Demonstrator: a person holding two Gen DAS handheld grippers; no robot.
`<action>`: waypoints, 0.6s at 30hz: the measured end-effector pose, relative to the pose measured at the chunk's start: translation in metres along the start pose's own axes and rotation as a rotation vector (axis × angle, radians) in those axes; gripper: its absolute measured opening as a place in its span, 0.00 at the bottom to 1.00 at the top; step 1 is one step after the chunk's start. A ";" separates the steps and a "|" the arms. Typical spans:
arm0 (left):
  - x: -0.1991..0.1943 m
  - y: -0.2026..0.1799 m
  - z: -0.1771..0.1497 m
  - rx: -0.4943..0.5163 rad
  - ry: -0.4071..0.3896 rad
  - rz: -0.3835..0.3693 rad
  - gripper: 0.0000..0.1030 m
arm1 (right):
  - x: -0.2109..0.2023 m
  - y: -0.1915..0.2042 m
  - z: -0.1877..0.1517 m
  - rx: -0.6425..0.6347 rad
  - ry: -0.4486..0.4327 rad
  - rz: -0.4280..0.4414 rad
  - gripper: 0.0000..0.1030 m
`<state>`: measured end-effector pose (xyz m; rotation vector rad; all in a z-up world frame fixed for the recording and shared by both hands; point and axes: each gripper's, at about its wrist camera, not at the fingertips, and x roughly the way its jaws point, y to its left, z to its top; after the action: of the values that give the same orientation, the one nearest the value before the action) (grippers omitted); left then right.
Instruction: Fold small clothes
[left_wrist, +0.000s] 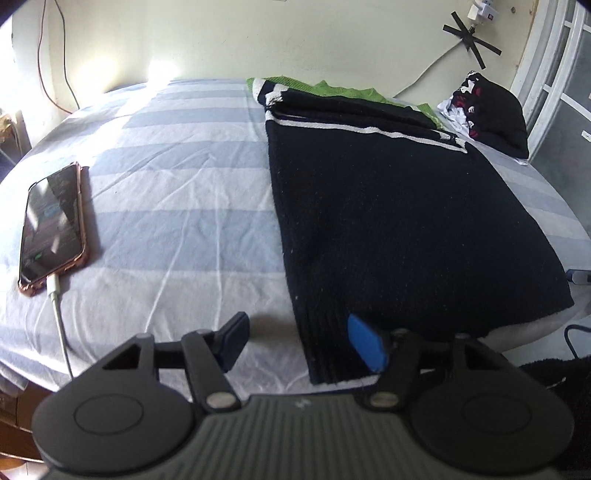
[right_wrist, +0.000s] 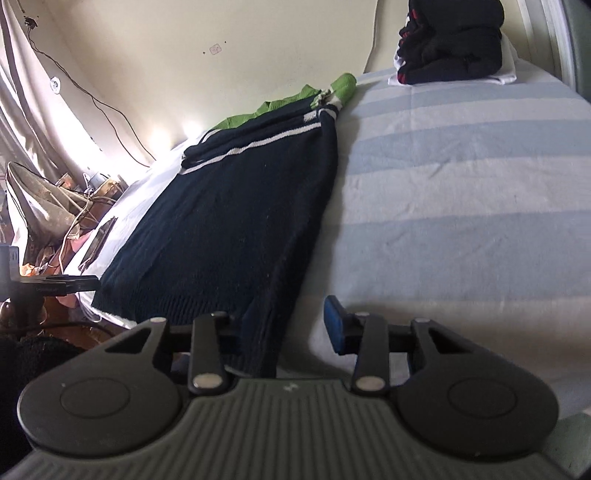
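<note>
Dark knit sweater (left_wrist: 388, 206), soft and limp, lies centre-right on the striped bed (left_wrist: 166, 166). Left gripper (left_wrist: 299, 343), lower centre, half open astride its hem corner; right gripper (right_wrist: 291, 325) likewise, nothing visibly clamped. Best grasped at the ribbed hem corners

Dark sweater lying flat on the striped bed

The sweater (left_wrist: 388, 206) is dark navy knit with white stripes across its far part and a green section at the far end near the wall. It lies flat and partly folded into a long rectangle, the far part doubled over in layers. Its ribbed hem (right_wrist: 207, 306) reaches the near edge of the bed. A pile of folded dark clothes (left_wrist: 491, 114) sits apart at the far corner.
</note>
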<state>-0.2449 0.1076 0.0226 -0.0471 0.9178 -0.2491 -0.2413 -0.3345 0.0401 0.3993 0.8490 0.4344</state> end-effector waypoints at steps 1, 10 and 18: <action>-0.001 0.002 -0.002 -0.016 0.007 -0.009 0.61 | 0.001 -0.001 -0.002 0.006 0.008 0.013 0.43; 0.019 0.010 -0.007 -0.189 0.079 -0.156 0.11 | 0.024 0.008 -0.004 -0.016 0.019 0.126 0.11; -0.020 0.041 0.028 -0.329 -0.113 -0.341 0.10 | 0.004 -0.002 0.032 0.025 -0.165 0.186 0.10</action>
<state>-0.2263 0.1504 0.0489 -0.5205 0.8270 -0.4051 -0.2133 -0.3395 0.0562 0.5322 0.6600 0.5552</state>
